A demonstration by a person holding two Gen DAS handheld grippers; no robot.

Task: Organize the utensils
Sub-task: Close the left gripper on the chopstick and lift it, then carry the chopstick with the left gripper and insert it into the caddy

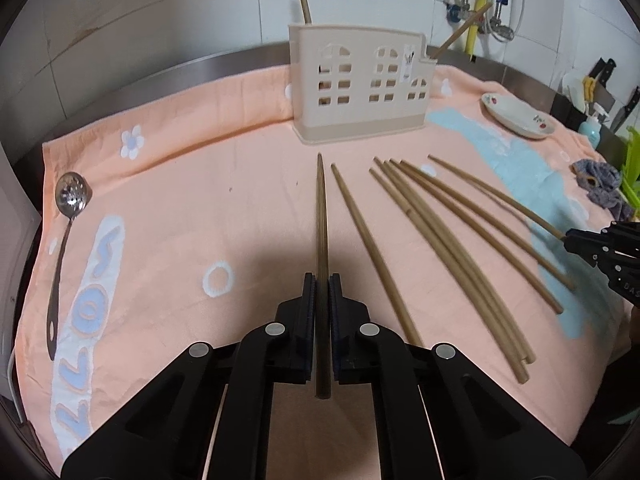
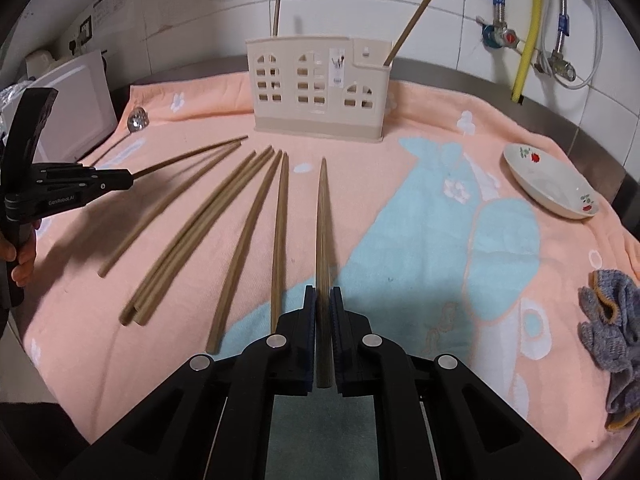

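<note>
My left gripper (image 1: pixel 322 286) is shut on a wooden chopstick (image 1: pixel 321 216) that points toward the beige utensil holder (image 1: pixel 360 88). My right gripper (image 2: pixel 322 294) is shut on another chopstick (image 2: pixel 322 220), also aimed at the holder (image 2: pixel 316 88). Two chopsticks stand in the holder, one at its left end (image 2: pixel 276 10) and one in its right compartment (image 2: pixel 410 26). Several loose chopsticks (image 2: pixel 208 216) lie fanned on the peach towel (image 2: pixel 400 152) between the grippers. The left gripper shows at the left edge of the right wrist view (image 2: pixel 130 179).
A slotted metal spoon (image 1: pixel 66 236) lies at the towel's left side. A white floral dish (image 2: pixel 552 186) sits at the right, a grey cloth (image 2: pixel 612 332) near the right edge. The tiled wall and pipes (image 2: pixel 528 32) rise behind the holder.
</note>
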